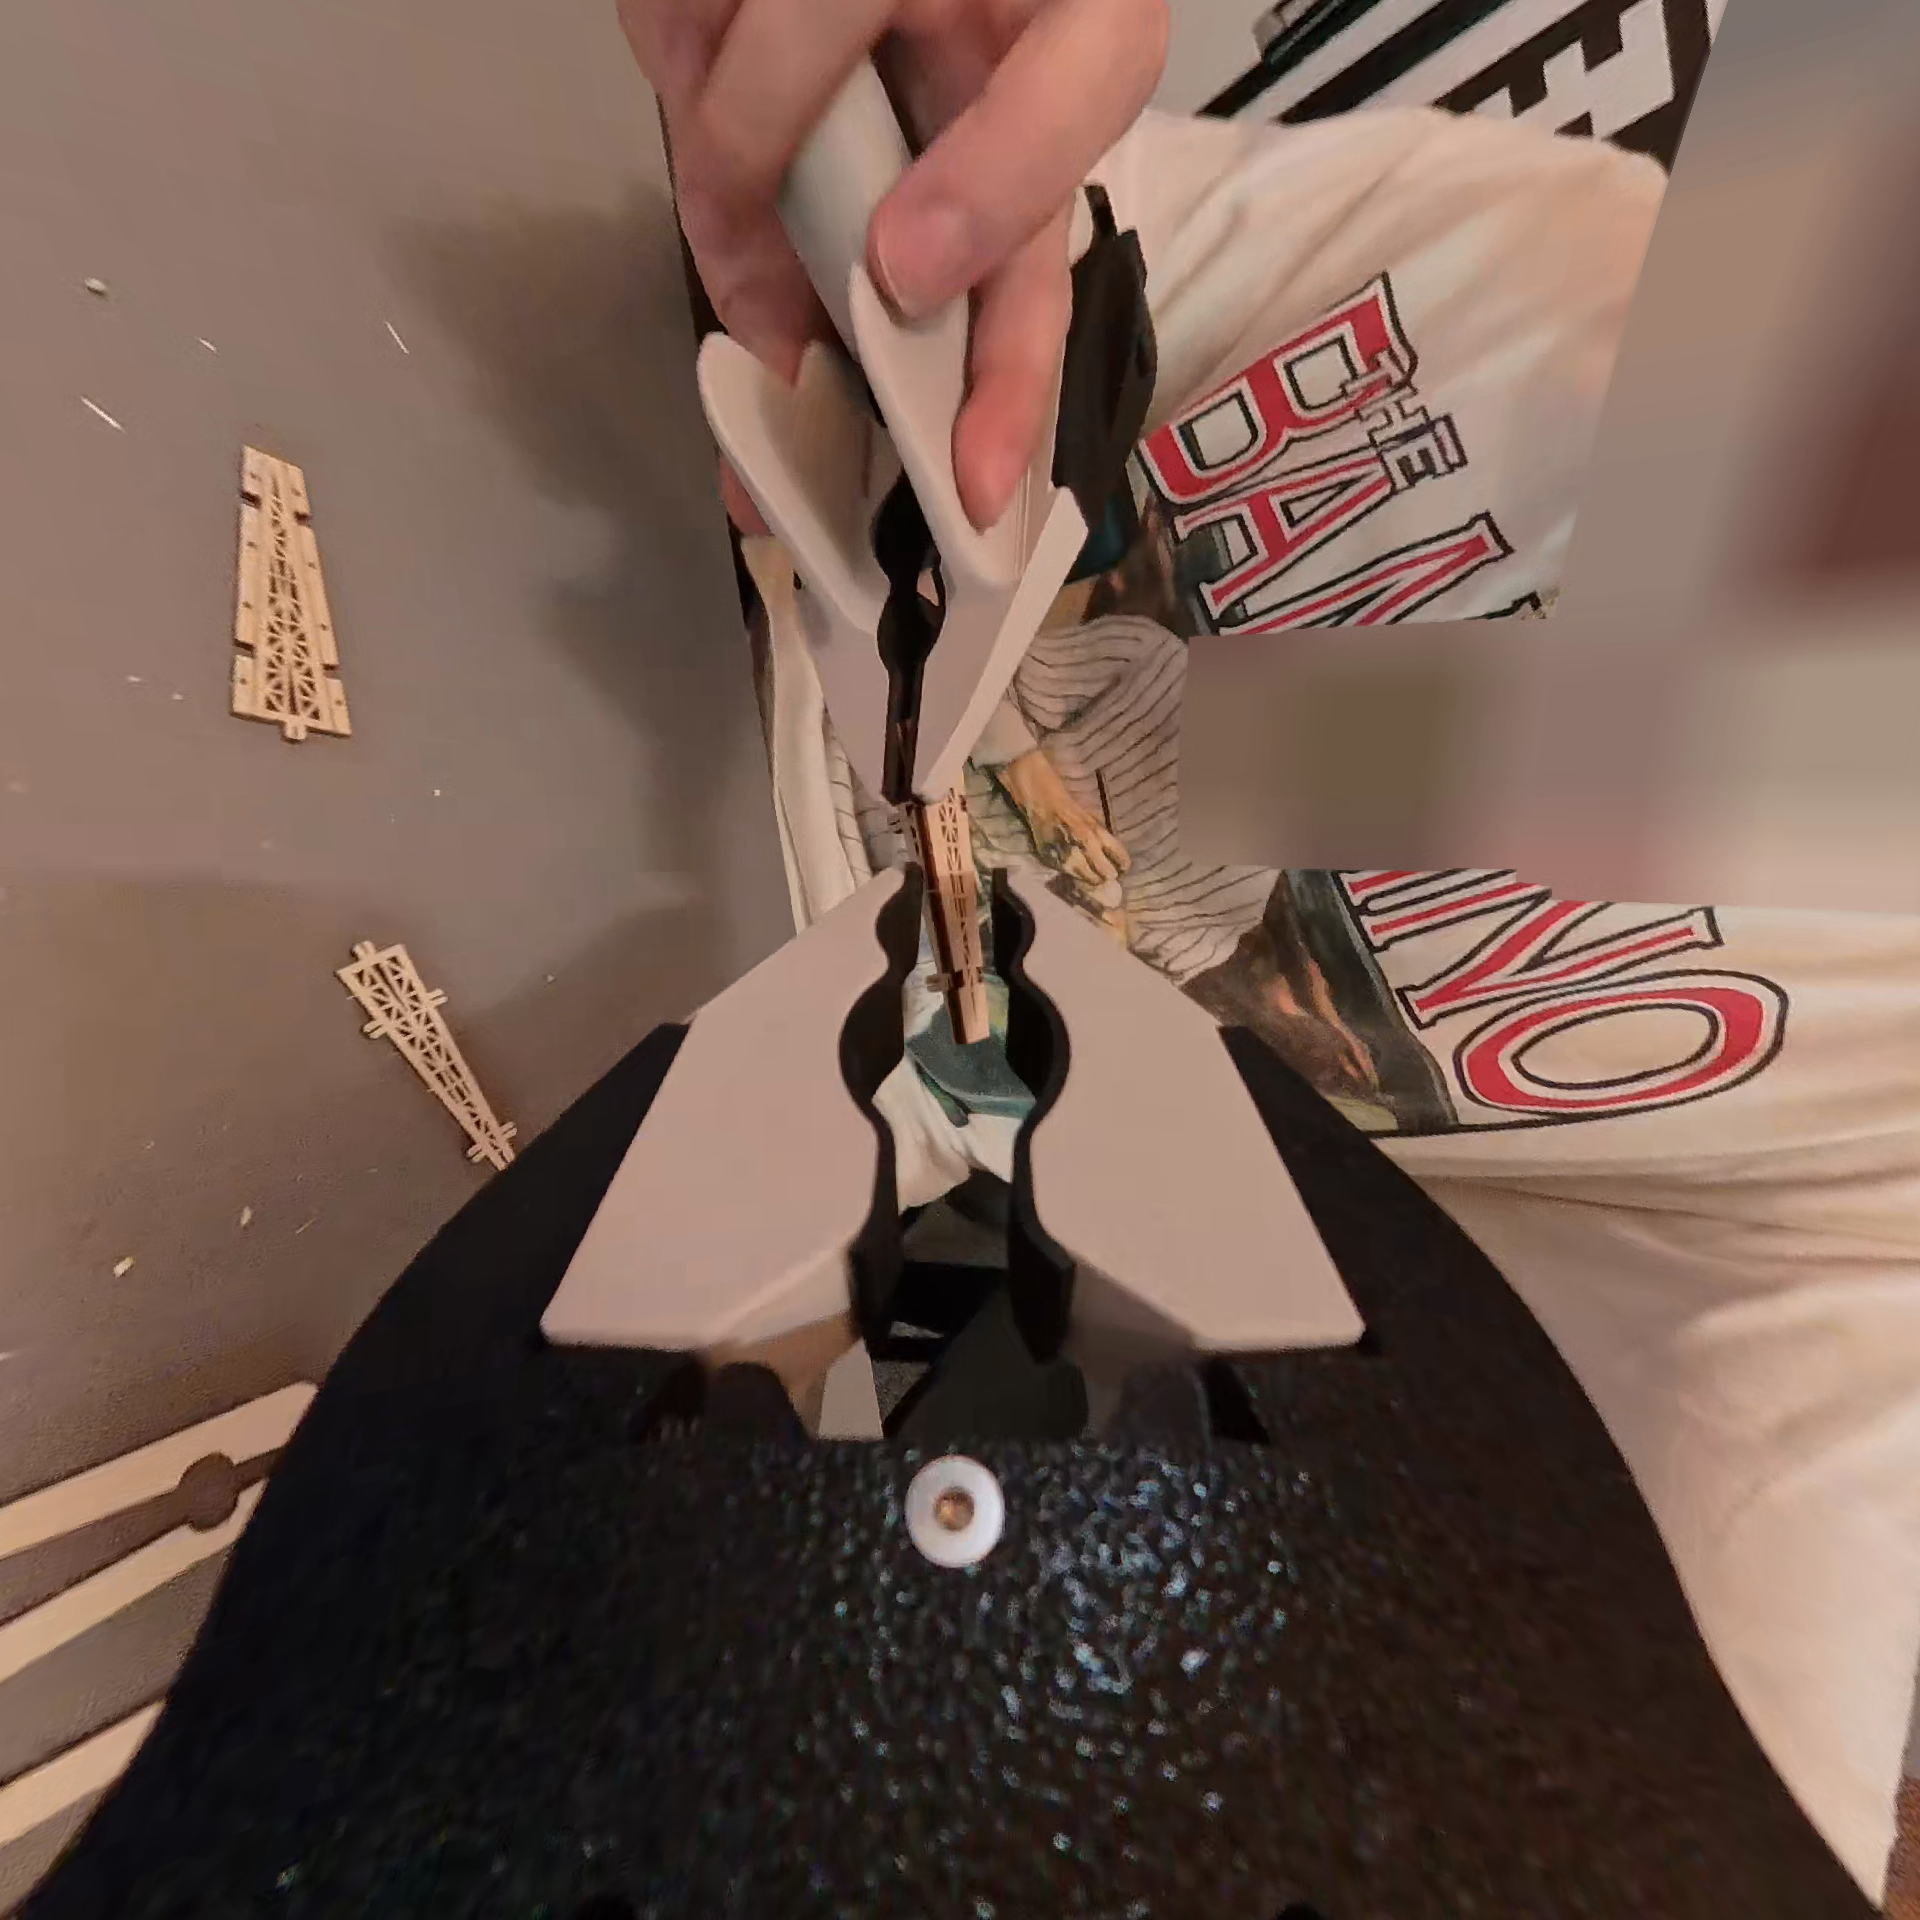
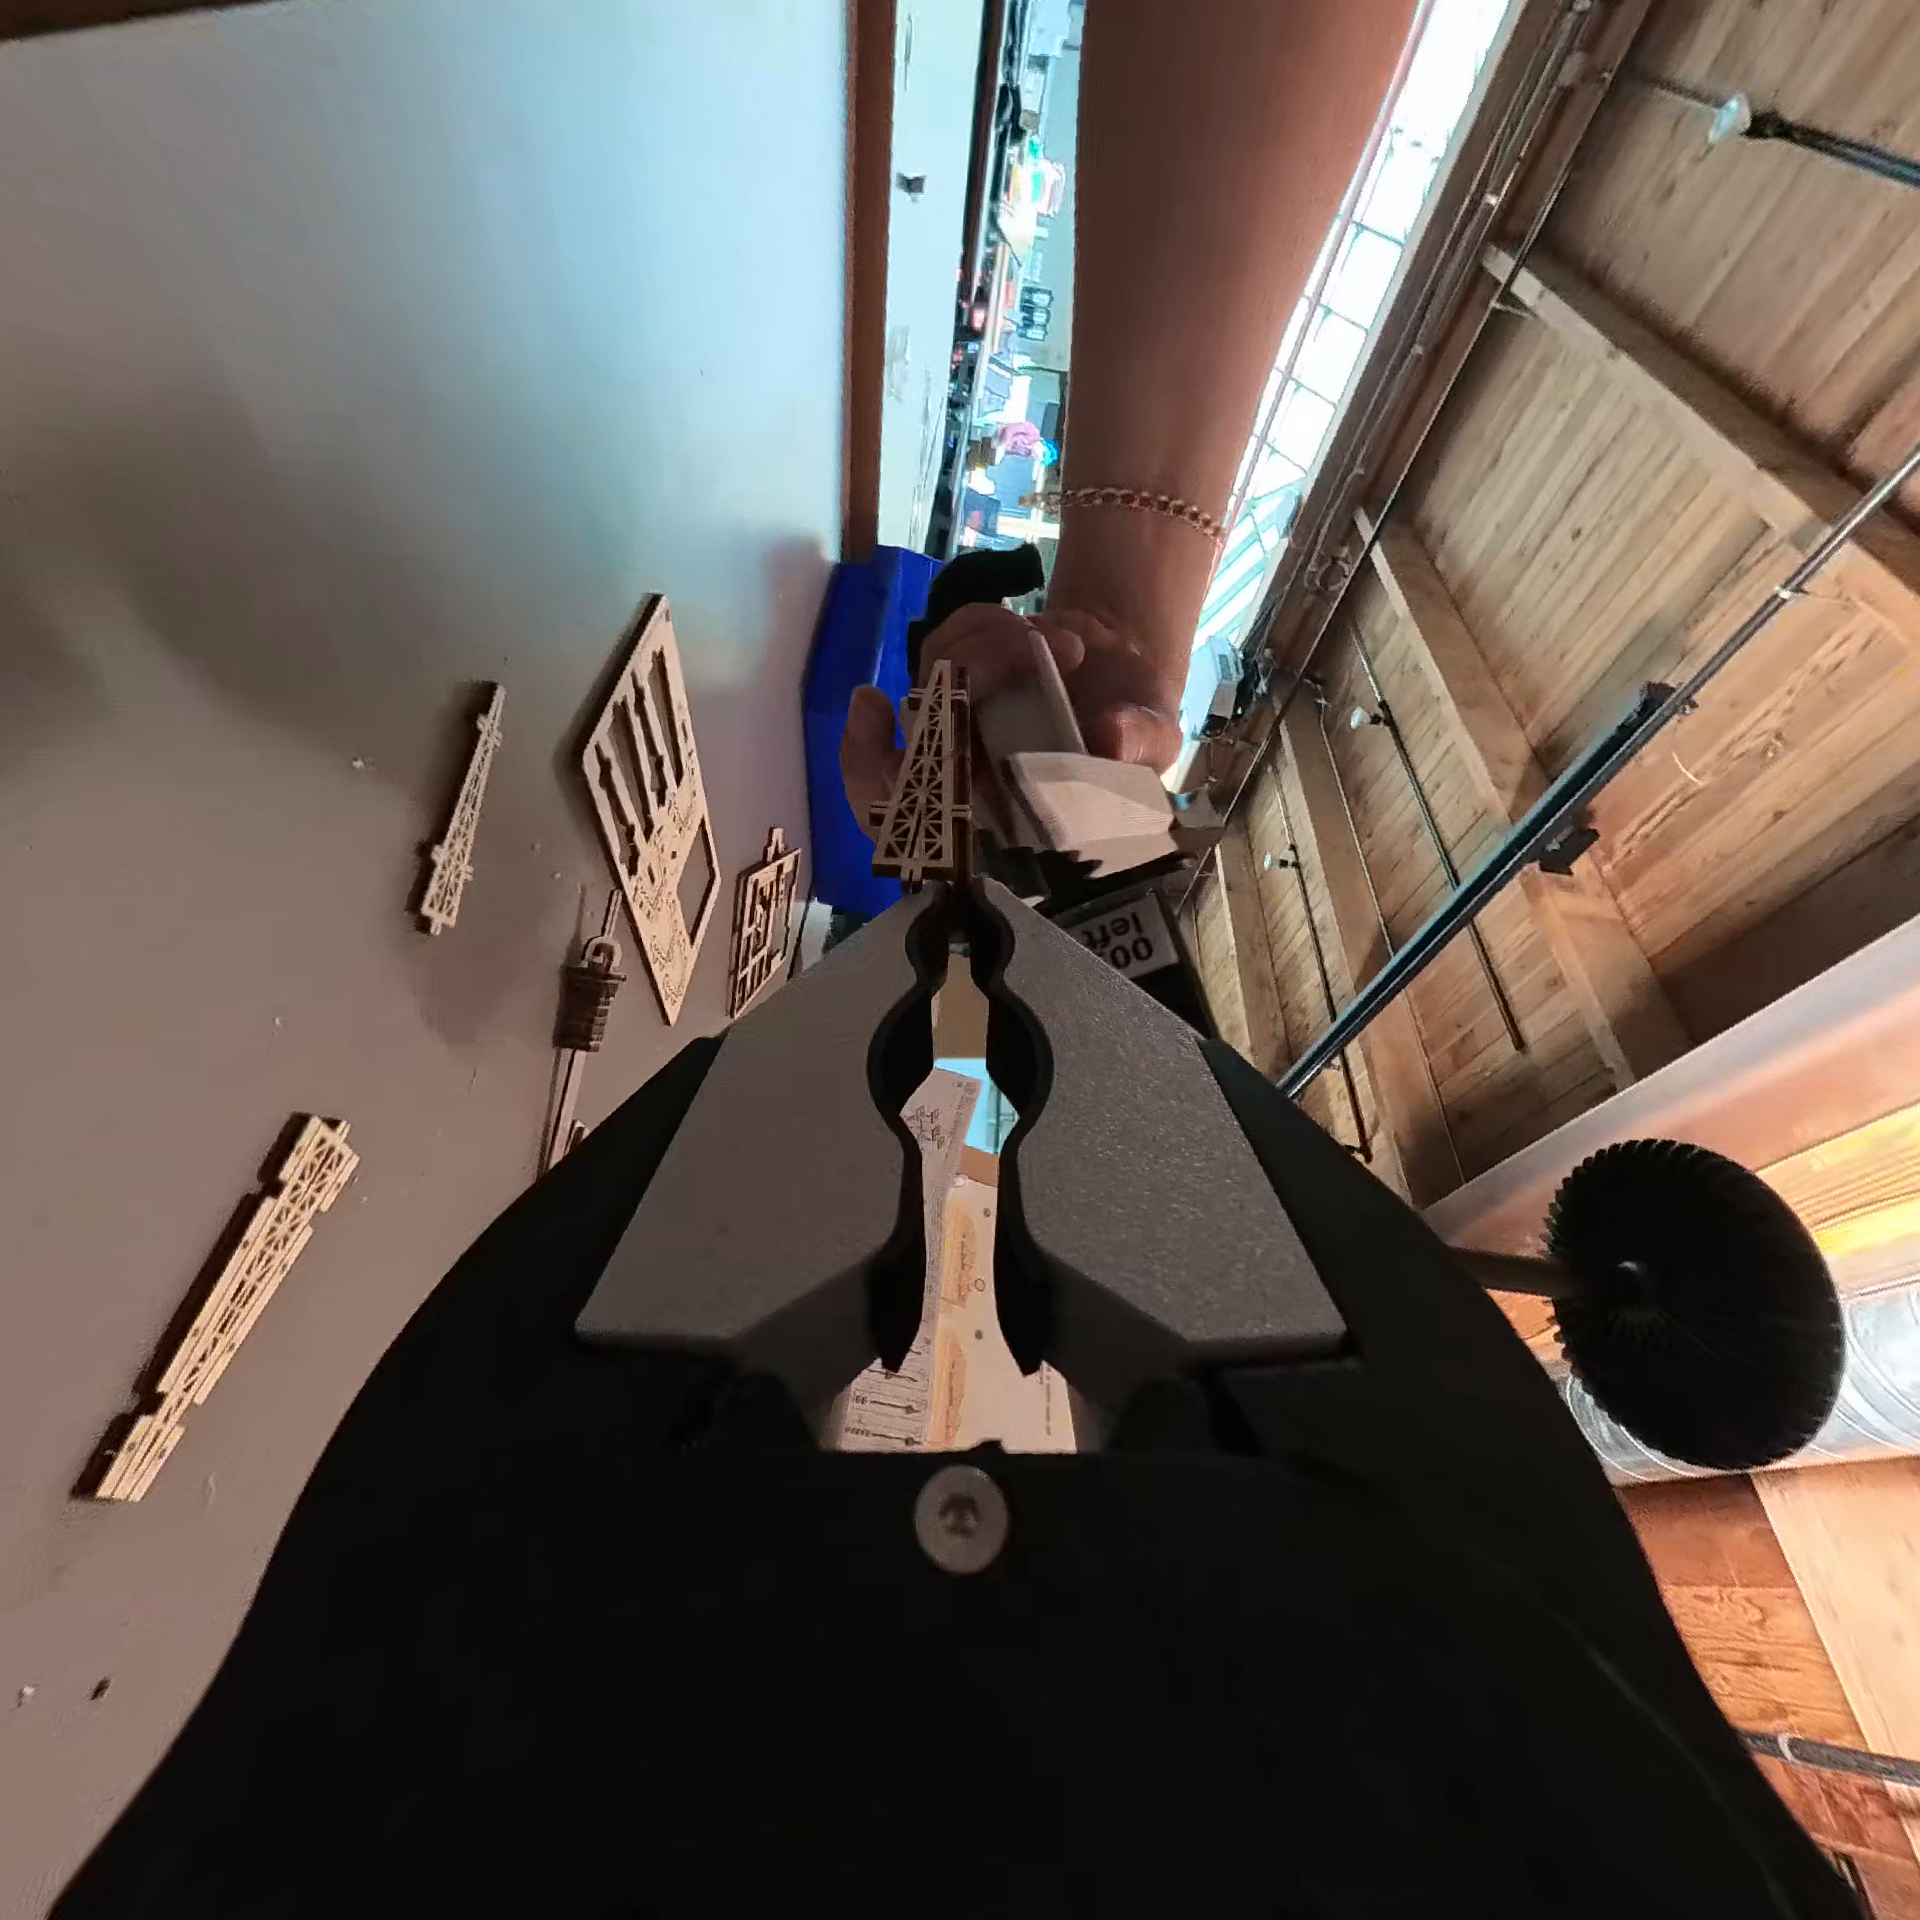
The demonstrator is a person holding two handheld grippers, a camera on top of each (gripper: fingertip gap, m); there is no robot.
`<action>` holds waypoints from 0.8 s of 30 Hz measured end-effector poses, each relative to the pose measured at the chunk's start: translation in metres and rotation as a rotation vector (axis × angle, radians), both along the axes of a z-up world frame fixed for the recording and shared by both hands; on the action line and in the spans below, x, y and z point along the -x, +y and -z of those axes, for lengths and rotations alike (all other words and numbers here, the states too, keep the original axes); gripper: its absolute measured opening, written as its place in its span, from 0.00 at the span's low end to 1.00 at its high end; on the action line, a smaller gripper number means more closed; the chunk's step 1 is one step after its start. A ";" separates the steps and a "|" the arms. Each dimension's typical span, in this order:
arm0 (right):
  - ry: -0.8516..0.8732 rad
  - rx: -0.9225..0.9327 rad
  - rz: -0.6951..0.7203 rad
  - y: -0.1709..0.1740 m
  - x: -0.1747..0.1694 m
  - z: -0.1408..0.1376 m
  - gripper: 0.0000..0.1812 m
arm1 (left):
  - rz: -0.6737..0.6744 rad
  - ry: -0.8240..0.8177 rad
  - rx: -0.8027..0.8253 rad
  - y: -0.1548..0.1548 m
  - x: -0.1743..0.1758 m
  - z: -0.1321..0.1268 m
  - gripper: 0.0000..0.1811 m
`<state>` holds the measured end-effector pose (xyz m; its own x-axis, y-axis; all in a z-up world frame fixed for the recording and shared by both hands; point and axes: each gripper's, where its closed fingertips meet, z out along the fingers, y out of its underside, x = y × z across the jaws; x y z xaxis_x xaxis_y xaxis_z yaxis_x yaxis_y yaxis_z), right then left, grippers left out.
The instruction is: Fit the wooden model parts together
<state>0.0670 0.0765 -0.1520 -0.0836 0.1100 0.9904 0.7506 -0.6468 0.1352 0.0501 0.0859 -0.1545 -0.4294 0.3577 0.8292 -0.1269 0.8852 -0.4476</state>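
Observation:
A small wooden lattice tower part [image 1: 951, 914] hangs in the air between both grippers. My left gripper [image 1: 961, 883] has its pale fingers closed on the part's lower length. My right gripper [image 1: 914, 795], held by a hand, comes down from above and is shut on the part's top end. In the right wrist view my right gripper [image 2: 951, 899] pinches the wide base of the tower part [image 2: 925, 790]. The left gripper's pale fingers [image 2: 1081, 800], held by a hand with a bracelet, grip it from behind. Whether this is one part or two joined edge to edge is unclear.
Loose lattice parts lie on the grey table [image 1: 312, 260]: a wide one [image 1: 281, 592] and a narrow one [image 1: 426, 1049]. The right wrist view shows a punched-out sheet [image 2: 655, 800], a long part [image 2: 223, 1309], a narrow part [image 2: 462, 810] and a blue bin [image 2: 862, 717]. A person's printed shirt [image 1: 1351, 416] is close behind. The grippers are tip to tip, or close to it.

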 end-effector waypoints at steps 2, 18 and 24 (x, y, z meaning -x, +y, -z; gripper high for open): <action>0.013 -0.009 -0.015 0.000 -0.001 0.001 0.00 | 0.034 0.025 -0.004 -0.001 0.003 0.004 0.05; 0.853 -0.771 -0.038 -0.061 -0.017 -0.001 0.33 | -0.146 0.233 -0.049 -0.030 -0.016 0.031 0.01; 1.069 -0.633 -0.046 -0.042 -0.007 0.023 0.28 | -0.116 0.225 -0.160 -0.041 -0.006 0.041 0.01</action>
<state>0.0738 0.0342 -0.1750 0.8061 -0.3934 0.4420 0.3159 -0.3455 -0.8837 0.0558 0.0454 -0.1953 -0.2585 0.1743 0.9502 -0.3117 0.9159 -0.2528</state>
